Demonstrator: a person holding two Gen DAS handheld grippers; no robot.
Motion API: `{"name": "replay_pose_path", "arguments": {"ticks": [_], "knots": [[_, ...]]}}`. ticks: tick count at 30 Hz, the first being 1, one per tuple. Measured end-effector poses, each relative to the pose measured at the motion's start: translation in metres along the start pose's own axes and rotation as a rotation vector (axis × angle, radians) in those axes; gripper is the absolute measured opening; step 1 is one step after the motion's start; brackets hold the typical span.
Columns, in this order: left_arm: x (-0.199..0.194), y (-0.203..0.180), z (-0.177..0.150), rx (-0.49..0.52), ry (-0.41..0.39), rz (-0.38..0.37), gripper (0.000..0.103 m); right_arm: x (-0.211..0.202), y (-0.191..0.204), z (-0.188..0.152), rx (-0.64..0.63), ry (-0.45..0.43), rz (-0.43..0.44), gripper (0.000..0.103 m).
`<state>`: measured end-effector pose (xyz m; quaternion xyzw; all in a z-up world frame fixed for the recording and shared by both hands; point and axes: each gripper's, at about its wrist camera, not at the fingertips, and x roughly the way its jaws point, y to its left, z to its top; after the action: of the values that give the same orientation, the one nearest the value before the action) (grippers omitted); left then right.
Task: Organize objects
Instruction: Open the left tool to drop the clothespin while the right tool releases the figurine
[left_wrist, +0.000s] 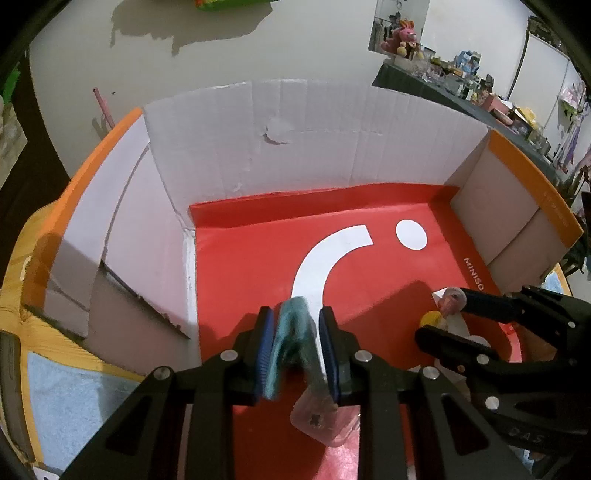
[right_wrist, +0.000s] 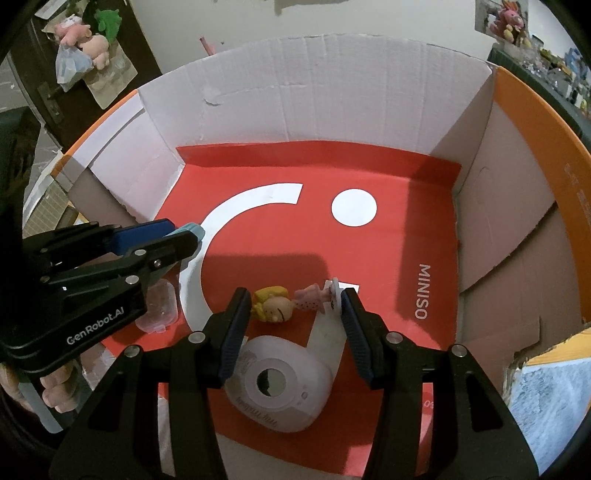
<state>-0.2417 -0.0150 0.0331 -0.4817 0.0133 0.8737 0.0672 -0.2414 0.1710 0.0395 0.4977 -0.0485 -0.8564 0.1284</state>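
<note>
The left gripper (left_wrist: 295, 332) pinches a soft, light teal cloth (left_wrist: 293, 328), while the right gripper (right_wrist: 293, 306) stands open around a small, likely fragile doll (right_wrist: 284, 304).

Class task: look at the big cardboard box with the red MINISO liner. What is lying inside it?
Inside the box: a blonde doll figurine, a white round gadget and a small clear container. Whatever lies under the gadget is covered.
</note>
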Motion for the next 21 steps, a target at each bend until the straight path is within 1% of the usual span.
{"name": "replay_pose_path", "arguments": {"ticks": [2, 4, 5, 7, 10, 13, 18, 21], "knots": [[-0.001, -0.002, 0.001, 0.005, -0.003, 0.006, 0.027, -0.001, 0.0, -0.001, 0.003, -0.006, 0.003, 0.057], [-0.003, -0.003, 0.0, 0.009, -0.006, 0.01, 0.029, -0.003, 0.0, -0.001, 0.002, -0.017, 0.0, 0.062], [-0.004, -0.003, 0.0, 0.008, -0.008, 0.009, 0.033, -0.004, 0.0, -0.001, 0.001, -0.021, 0.001, 0.062], [-0.007, -0.002, -0.001, 0.004, -0.015, 0.007, 0.037, -0.007, 0.0, -0.002, 0.001, -0.028, 0.003, 0.062], [-0.012, -0.004, 0.002, 0.007, -0.026, 0.008, 0.038, -0.009, 0.002, -0.002, 0.0, -0.037, 0.005, 0.062], [-0.015, -0.005, 0.002, 0.011, -0.036, 0.013, 0.044, -0.013, 0.003, -0.003, -0.004, -0.049, 0.008, 0.067], [-0.021, -0.004, -0.001, 0.011, -0.044, 0.01, 0.044, -0.017, 0.005, -0.007, -0.007, -0.065, 0.021, 0.067], [-0.026, -0.005, -0.003, 0.016, -0.055, 0.018, 0.05, -0.019, 0.007, -0.01, -0.011, -0.072, 0.024, 0.069]]}}
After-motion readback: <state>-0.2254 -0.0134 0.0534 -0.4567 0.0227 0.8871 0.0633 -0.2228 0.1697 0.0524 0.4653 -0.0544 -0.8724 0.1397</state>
